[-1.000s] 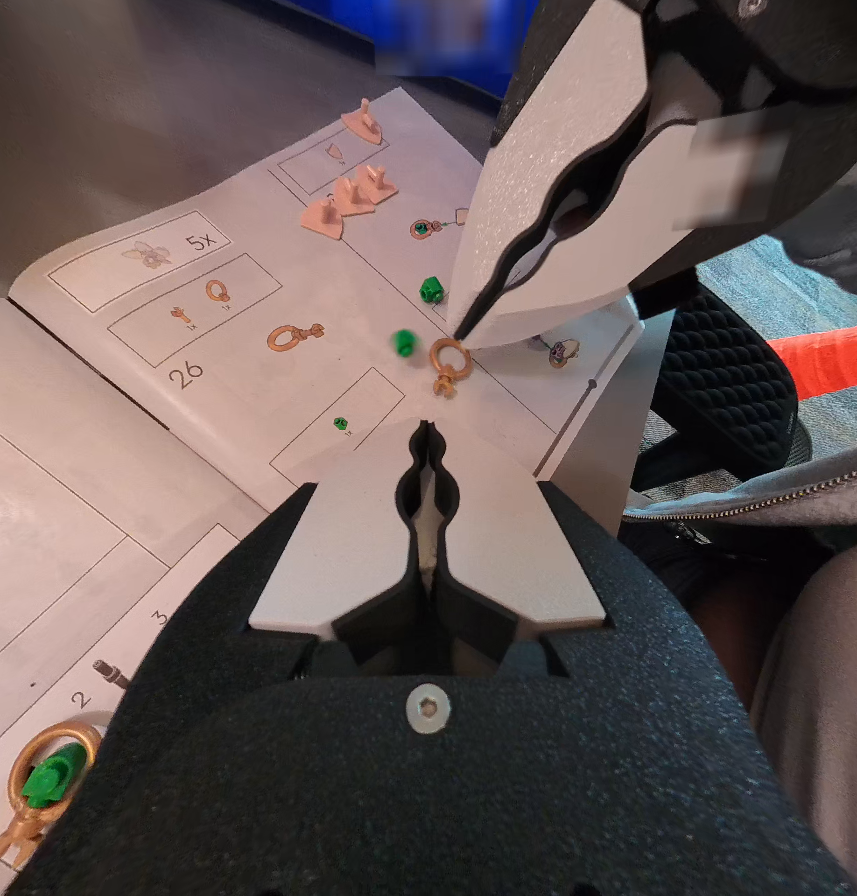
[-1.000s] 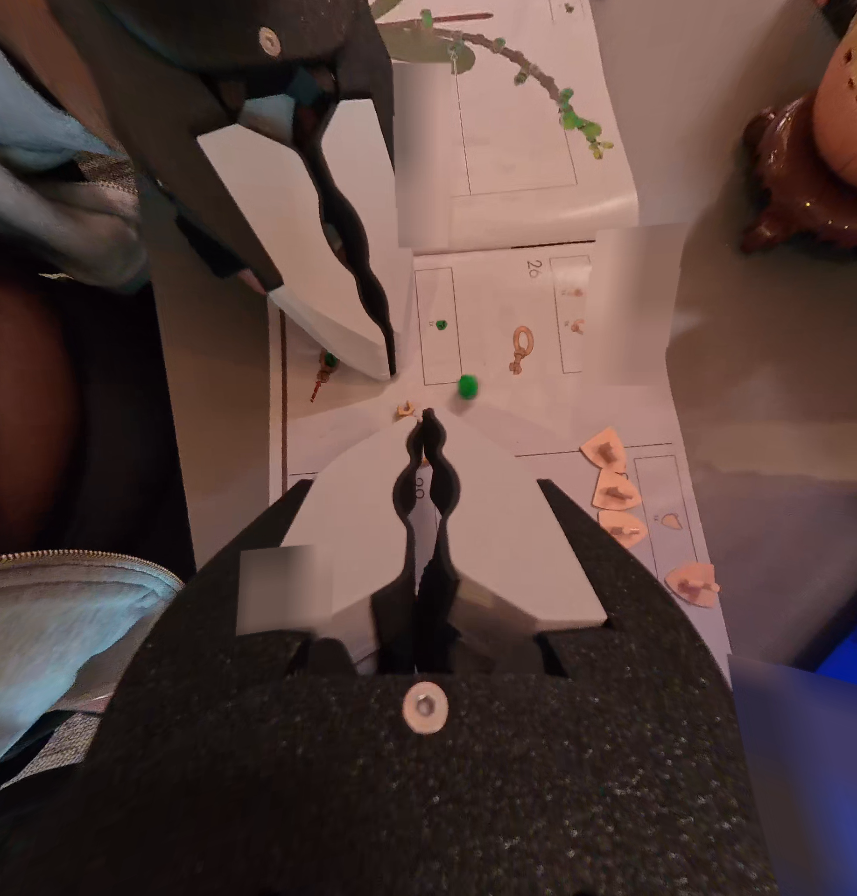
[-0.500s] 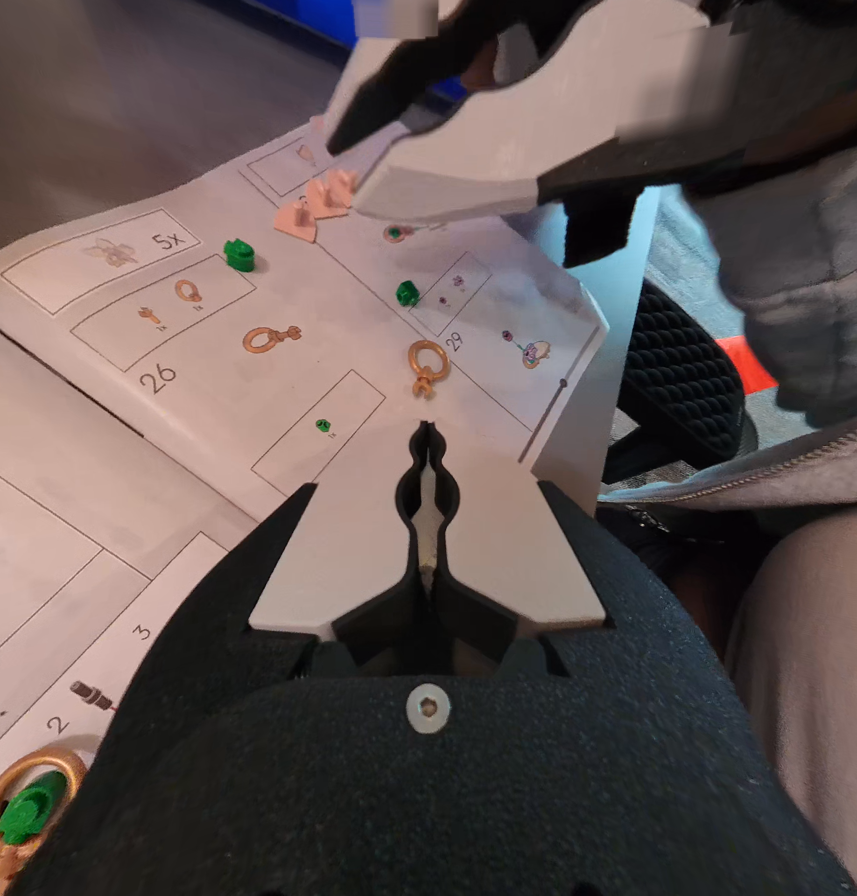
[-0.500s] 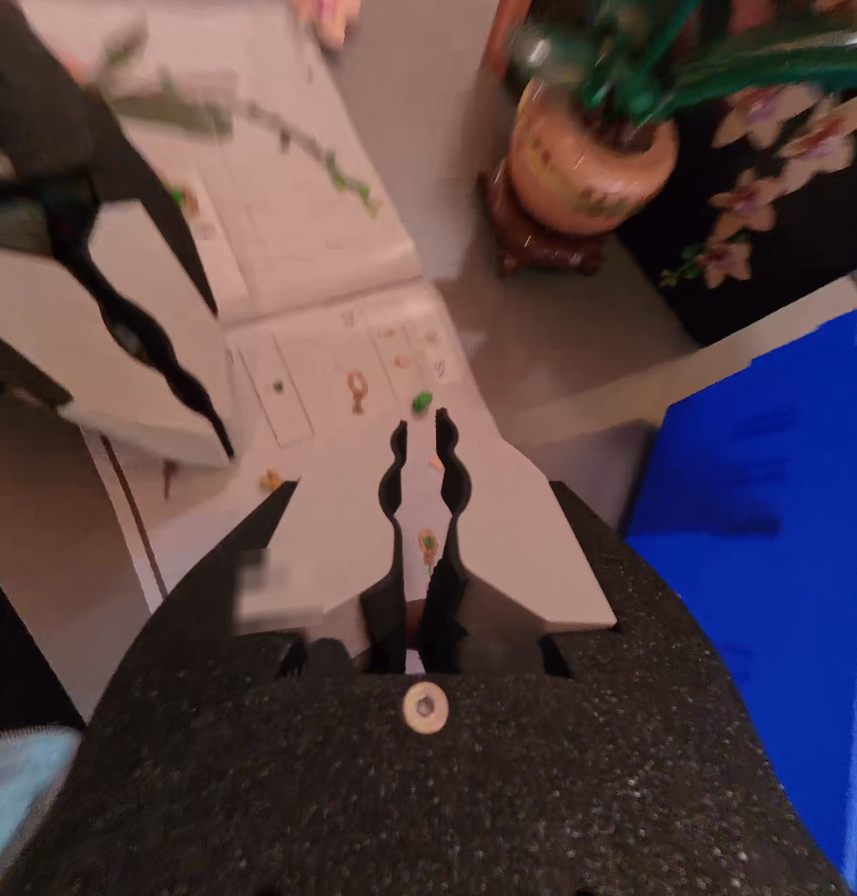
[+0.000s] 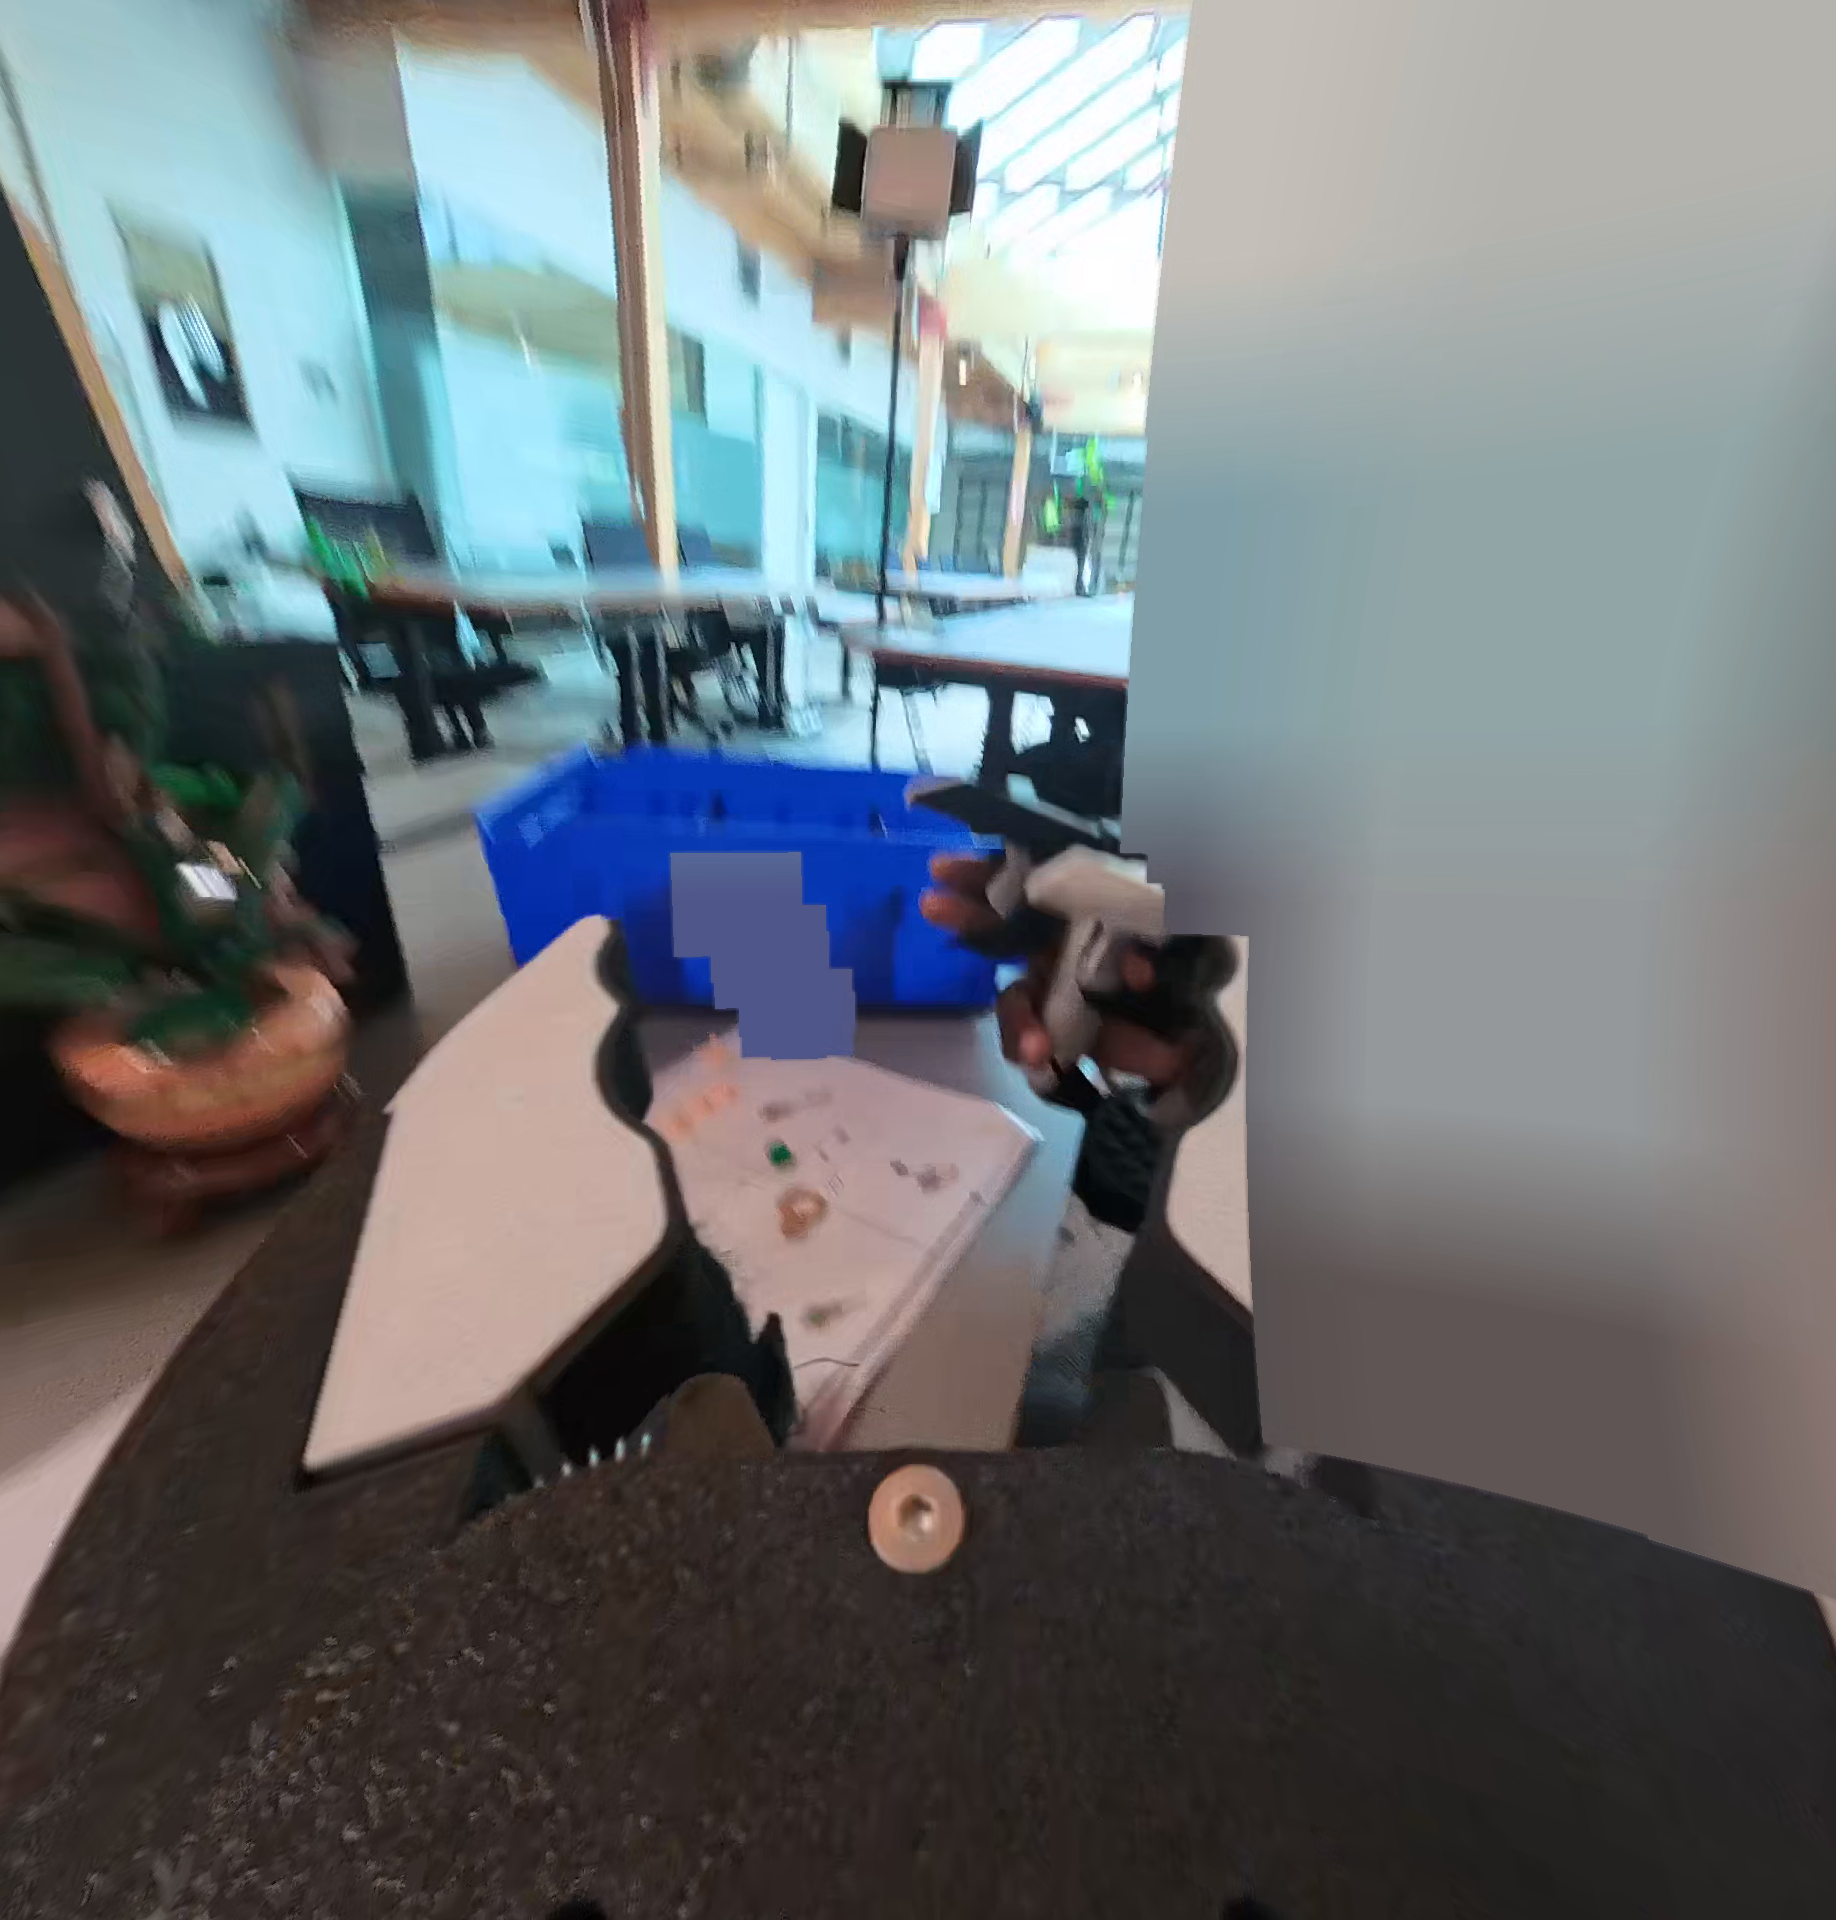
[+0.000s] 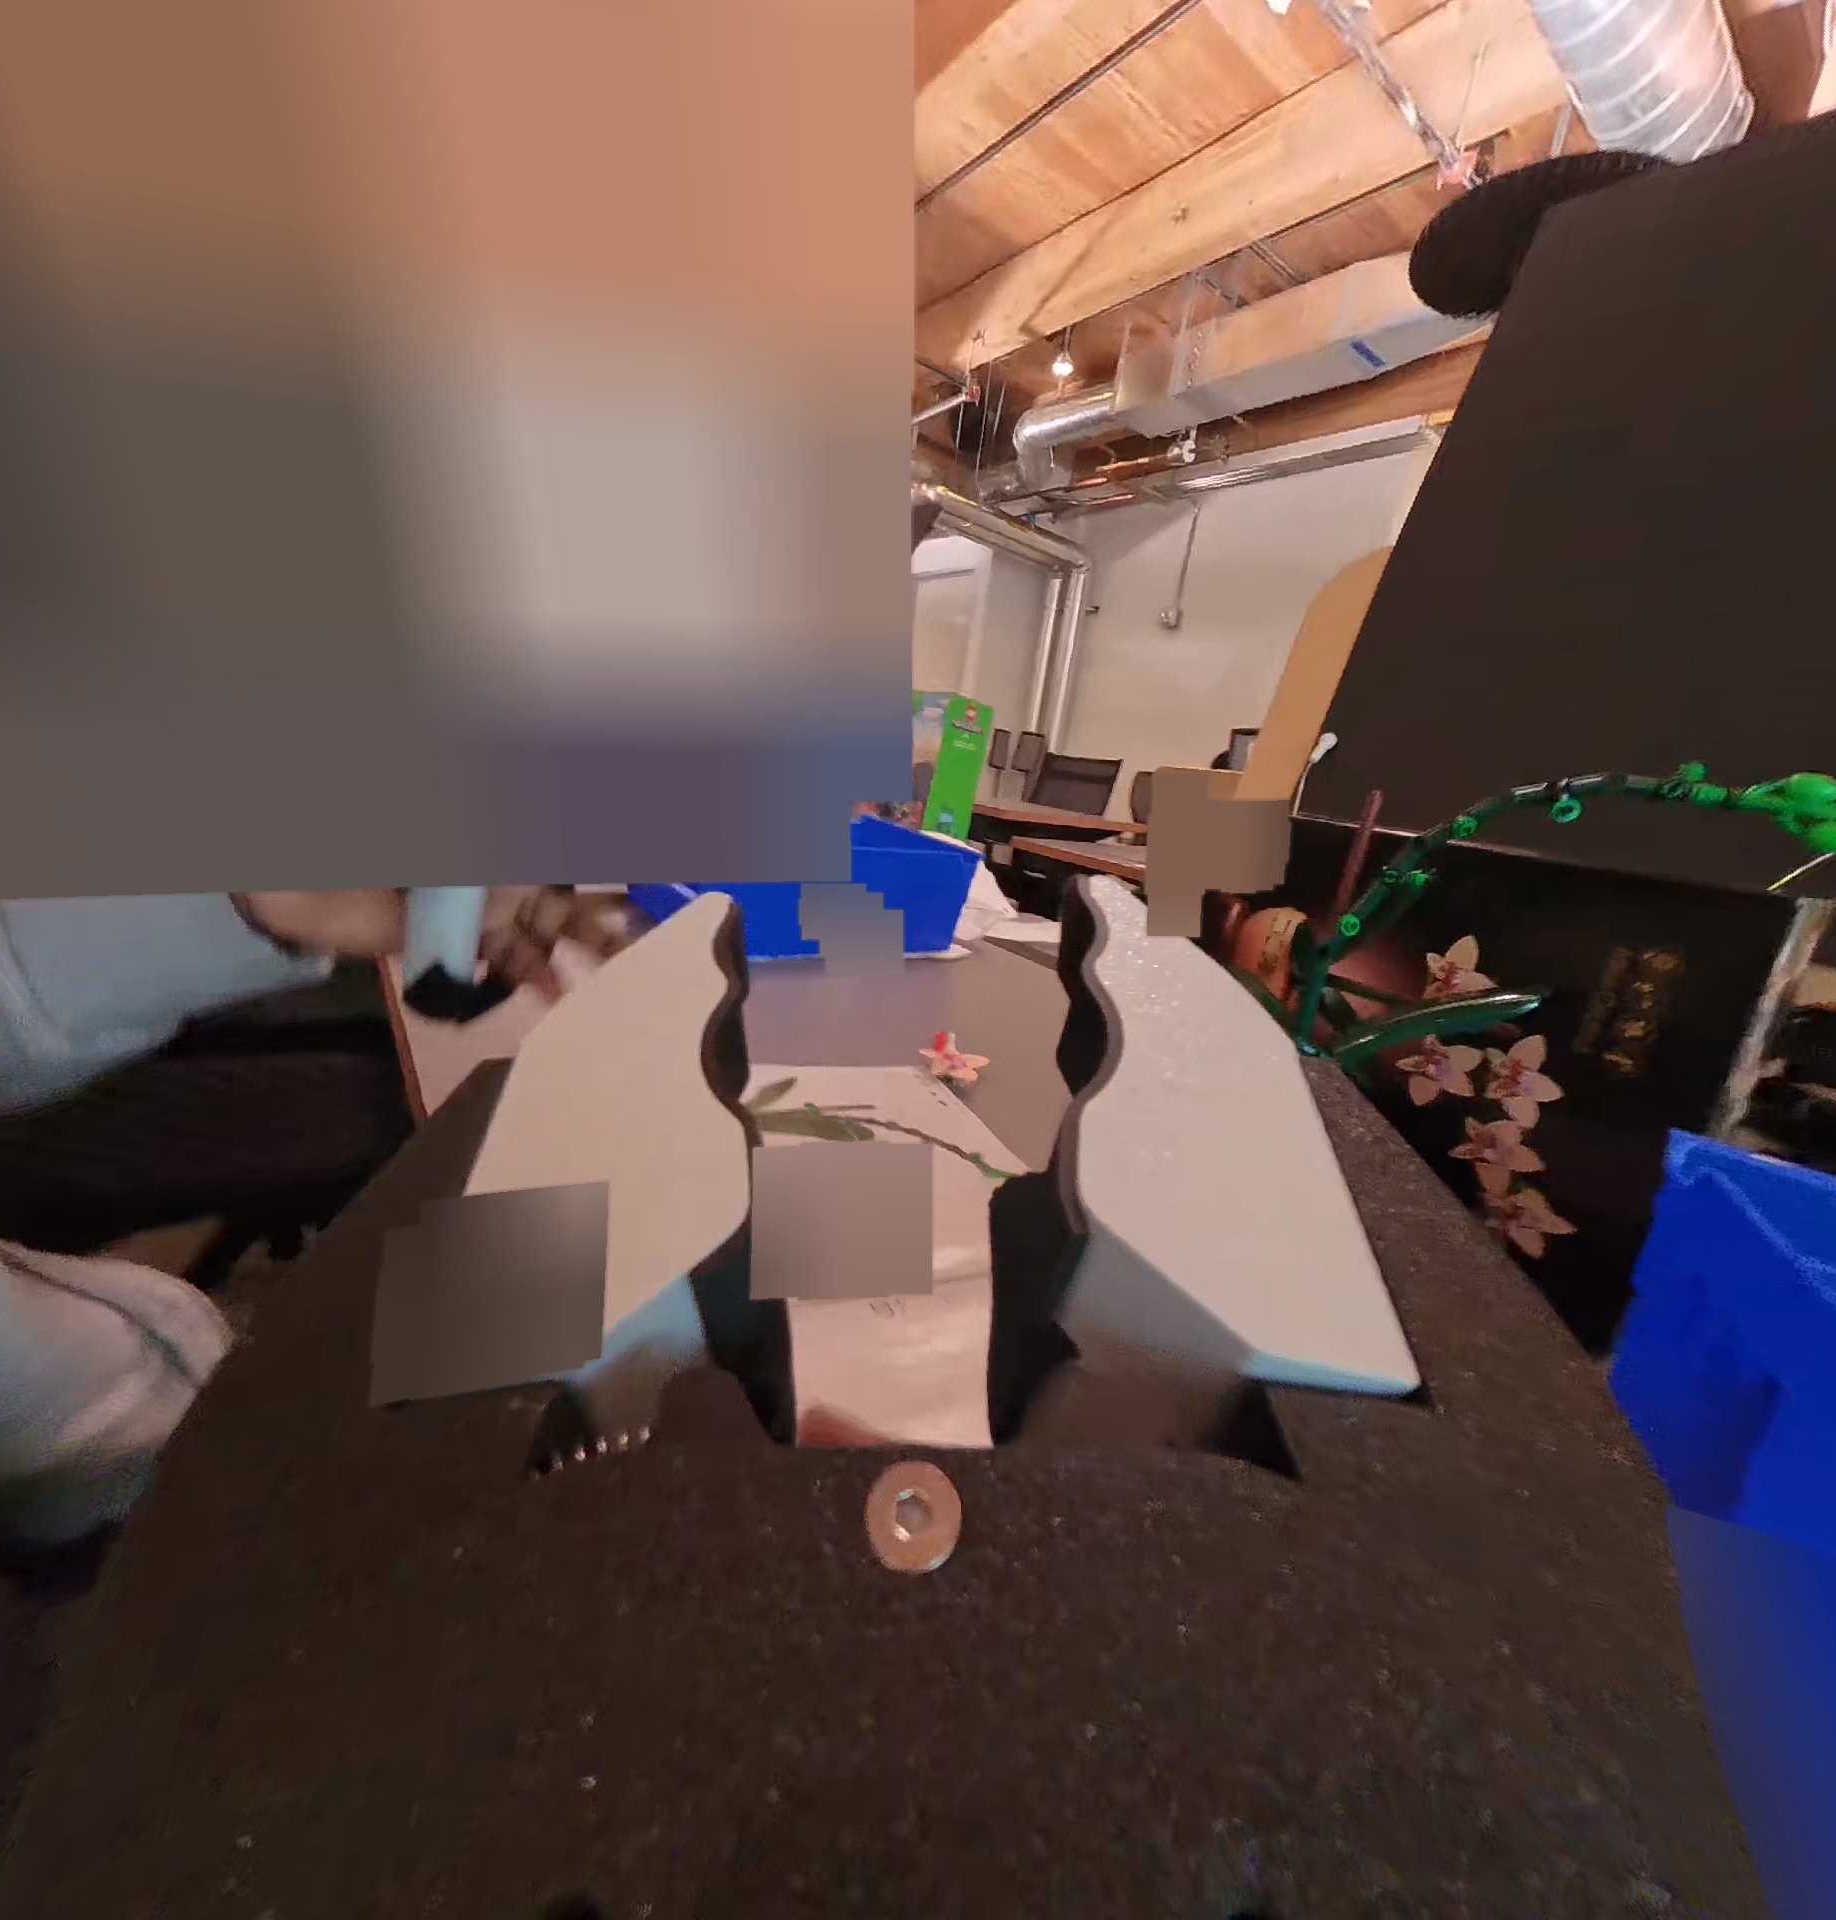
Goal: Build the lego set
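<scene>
Both grippers are raised off the table and level with the room. My left gripper [image 5: 909, 940] is open wide and empty. Between its fingers lies the instruction booklet [image 5: 924, 1174] with a gold ring piece [image 5: 800, 1210], a green stud [image 5: 779, 1151] and pink petal pieces [image 5: 701, 1101] on it. A hand holds the right gripper's handle [image 5: 1080, 935] above the booklet's far right corner. My right gripper [image 6: 903, 904] is open and empty, above the booklet [image 6: 872, 1127]. A small pink flower piece [image 6: 953, 1060] lies on the table beyond it.
A blue bin [image 5: 748, 883] stands behind the booklet, also in the right wrist view [image 6: 1776, 1299] at right. The built orchid in its pot [image 5: 197, 1060] stands at left; its stem and flowers [image 6: 1465, 1070] stand before a black box [image 6: 1620, 675]. A sleeve [image 6: 114, 987] is at left.
Both grippers have lifted away from the booklet and tilted up towards the room. Both have opened wide from shut or nearly shut. The pieces stay on the booklet.
</scene>
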